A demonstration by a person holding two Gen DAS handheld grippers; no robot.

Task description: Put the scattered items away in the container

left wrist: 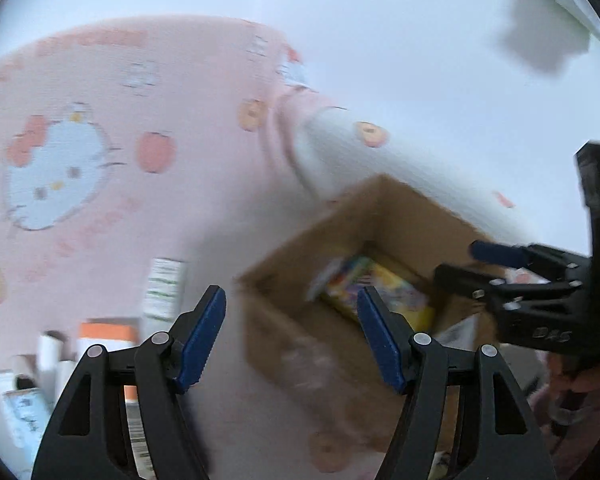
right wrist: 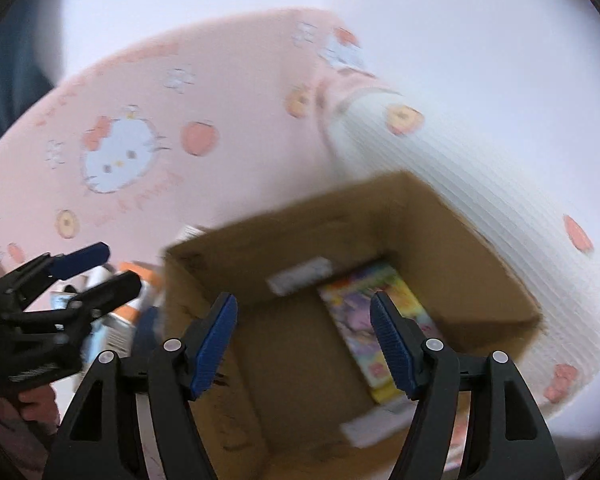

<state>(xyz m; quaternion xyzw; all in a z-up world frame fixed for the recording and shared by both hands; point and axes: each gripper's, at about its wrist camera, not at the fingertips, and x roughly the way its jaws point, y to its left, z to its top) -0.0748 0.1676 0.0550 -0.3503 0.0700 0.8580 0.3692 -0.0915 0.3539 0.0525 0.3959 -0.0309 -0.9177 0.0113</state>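
**Two empty grippers over a partly filled box**

Two wide surfaces first: a pink cartoon-print sheet [right wrist: 148, 92] spread under everything, probably to mark the work area. On it, near the middle, an open cardboard box [right wrist: 452, 224], top flaps out of the way so that things can be dropped in from above. Inside the box, against its far right wall, a colourful flat pack [right wrist: 356, 300] lying on the floor; beside it a white label or card [right wrist: 300, 274], blurred, nature not clear. Left of the box, on the sheet, a cluster of small cartons and bottles [left wrist: 100, 340], not yet put away, among them a white carton with green stripes [left wrist: 165, 288].

Right gripper [right wrist: 303, 344] above the box opening, jaws spread, nothing between them; likely just free after a drop, though only a guess. Left gripper [left wrist: 291, 334] at the left edge of the box, also spread and empty, pointed between the box and the cluster, a sensible place to reach for the next item. Much motion blur, so fine details uncertain.
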